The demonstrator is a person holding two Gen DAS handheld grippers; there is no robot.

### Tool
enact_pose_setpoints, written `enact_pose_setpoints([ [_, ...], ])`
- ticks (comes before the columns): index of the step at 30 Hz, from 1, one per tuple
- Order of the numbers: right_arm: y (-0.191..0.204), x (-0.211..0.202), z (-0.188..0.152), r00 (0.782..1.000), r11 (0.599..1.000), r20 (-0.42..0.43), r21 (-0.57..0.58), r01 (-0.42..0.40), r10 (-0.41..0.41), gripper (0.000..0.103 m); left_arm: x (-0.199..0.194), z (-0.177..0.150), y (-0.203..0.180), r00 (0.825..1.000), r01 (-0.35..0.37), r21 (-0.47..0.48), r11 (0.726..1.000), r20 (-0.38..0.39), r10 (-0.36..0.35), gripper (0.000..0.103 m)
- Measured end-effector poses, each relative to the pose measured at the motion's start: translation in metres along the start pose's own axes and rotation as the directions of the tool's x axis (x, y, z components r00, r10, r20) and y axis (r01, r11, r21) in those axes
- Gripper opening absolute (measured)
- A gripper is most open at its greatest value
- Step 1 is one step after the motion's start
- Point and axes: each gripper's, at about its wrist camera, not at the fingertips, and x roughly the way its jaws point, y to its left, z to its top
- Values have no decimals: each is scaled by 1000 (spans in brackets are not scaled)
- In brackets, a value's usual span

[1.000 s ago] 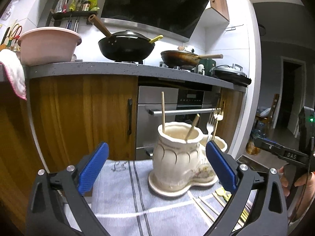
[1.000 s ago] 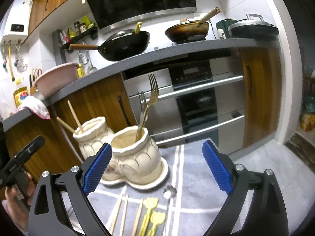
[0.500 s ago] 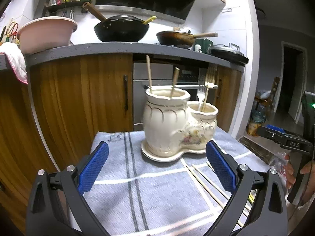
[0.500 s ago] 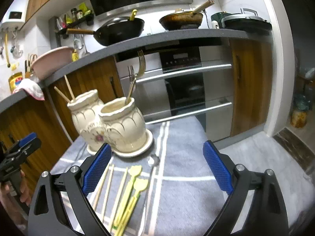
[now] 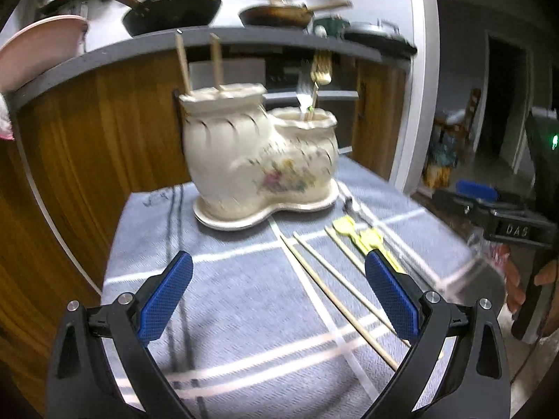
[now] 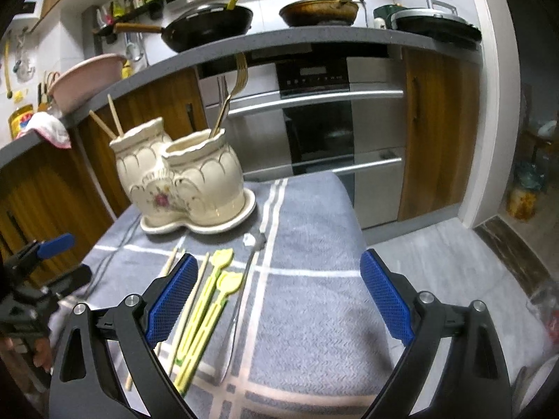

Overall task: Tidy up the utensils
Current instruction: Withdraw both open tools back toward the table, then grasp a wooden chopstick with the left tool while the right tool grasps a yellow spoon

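Observation:
A cream ceramic two-pot utensil holder [image 5: 258,164] [image 6: 185,181] stands on a grey striped cloth [image 5: 244,314] [image 6: 314,279]. One pot holds two chopsticks [image 5: 183,63], the other holds forks [image 6: 230,94]. Loose wooden chopsticks [image 5: 332,293] [image 6: 190,300], two yellow utensils [image 5: 363,241] [image 6: 206,307] and a metal spoon [image 6: 241,300] lie on the cloth. My left gripper [image 5: 279,300] is open and empty above the cloth. My right gripper [image 6: 276,300] is open and empty above the loose utensils.
A grey counter [image 6: 279,38] with a black wok [image 6: 209,29], a frying pan [image 6: 319,10] and a pink basin [image 6: 84,80] runs behind. An oven [image 6: 314,122] and wooden cabinets [image 5: 87,139] stand below it. Floor lies to the right [image 6: 436,262].
Both grippers have risen and tilted down, so the cloth and loose utensils fill more of both views. The jaws stay open.

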Motion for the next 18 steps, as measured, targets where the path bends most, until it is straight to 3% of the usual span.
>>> enact_pose_setpoints([
  [9,-5,11,-3,998,999,-44,-23,50,-51,94,31,-10,-16,990,-12,3,1000,-140,12,97],
  [12,-7,18,-5,995,998,-80,-28,57,-59,94,37,-14,-22,986,14,10,1000,-169,-12,95],
  [14,-8,21,-6,993,998,-99,-25,53,-56,94,40,-16,-26,981,32,15,999,-190,-29,86],
  [18,-5,22,-6,994,999,-108,-33,32,-36,88,44,-19,-29,975,62,7,998,-214,-59,78],
])
